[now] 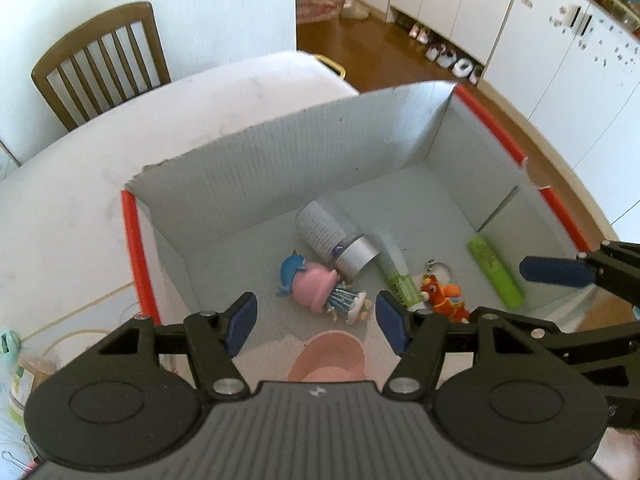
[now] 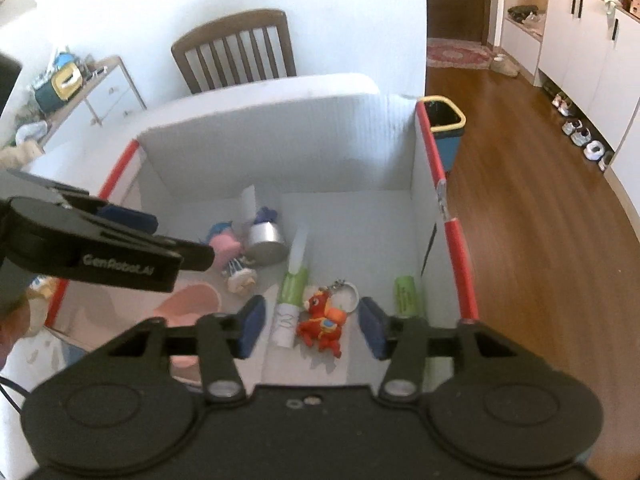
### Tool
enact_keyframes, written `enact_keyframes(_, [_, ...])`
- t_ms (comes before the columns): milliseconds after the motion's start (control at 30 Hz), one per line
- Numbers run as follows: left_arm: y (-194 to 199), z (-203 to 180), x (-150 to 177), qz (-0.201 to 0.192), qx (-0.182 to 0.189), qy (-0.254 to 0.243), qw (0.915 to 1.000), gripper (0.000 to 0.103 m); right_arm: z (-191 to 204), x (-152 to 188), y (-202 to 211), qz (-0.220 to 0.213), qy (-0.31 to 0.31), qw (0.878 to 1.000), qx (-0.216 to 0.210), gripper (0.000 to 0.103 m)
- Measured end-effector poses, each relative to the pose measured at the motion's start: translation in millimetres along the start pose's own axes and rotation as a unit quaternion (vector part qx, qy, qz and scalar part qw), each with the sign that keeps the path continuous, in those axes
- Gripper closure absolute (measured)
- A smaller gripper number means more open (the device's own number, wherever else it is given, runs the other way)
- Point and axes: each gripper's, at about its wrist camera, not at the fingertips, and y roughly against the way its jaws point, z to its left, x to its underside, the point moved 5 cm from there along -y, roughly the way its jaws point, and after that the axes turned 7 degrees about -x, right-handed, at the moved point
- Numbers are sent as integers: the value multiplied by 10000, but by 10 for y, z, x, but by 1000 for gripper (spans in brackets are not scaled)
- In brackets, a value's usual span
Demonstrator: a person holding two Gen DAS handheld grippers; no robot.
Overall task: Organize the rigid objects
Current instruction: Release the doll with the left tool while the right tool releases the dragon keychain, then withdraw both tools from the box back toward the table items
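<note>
Both grippers hovering over the white box [image 1: 280, 160], jaws apart, nothing held.

Left gripper [image 1: 316, 322] is hanging roughly half open above the box's near side, pads touching nothing; right gripper [image 2: 312, 326] is also gaping, empty, above the red horse keychain [image 2: 322, 320]. Inside the box: pink figurine [image 1: 320, 292] lying beside the silver-capped cylinder [image 1: 334, 238], green tube [image 1: 400, 284] just beside the keychain, green bar [image 1: 496, 270] near the right wall.
</note>
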Motion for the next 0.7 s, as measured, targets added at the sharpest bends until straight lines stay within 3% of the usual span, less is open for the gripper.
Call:
enact_keyframes(300, [373,168,162,-466,202,108,9987,36,209,17,264,-354,-30,9994,-17,37])
enact_keyframes(700, [882,553,530,-1038,314,359,9935,25,672,125,584,-808,107,9966,-123,20])
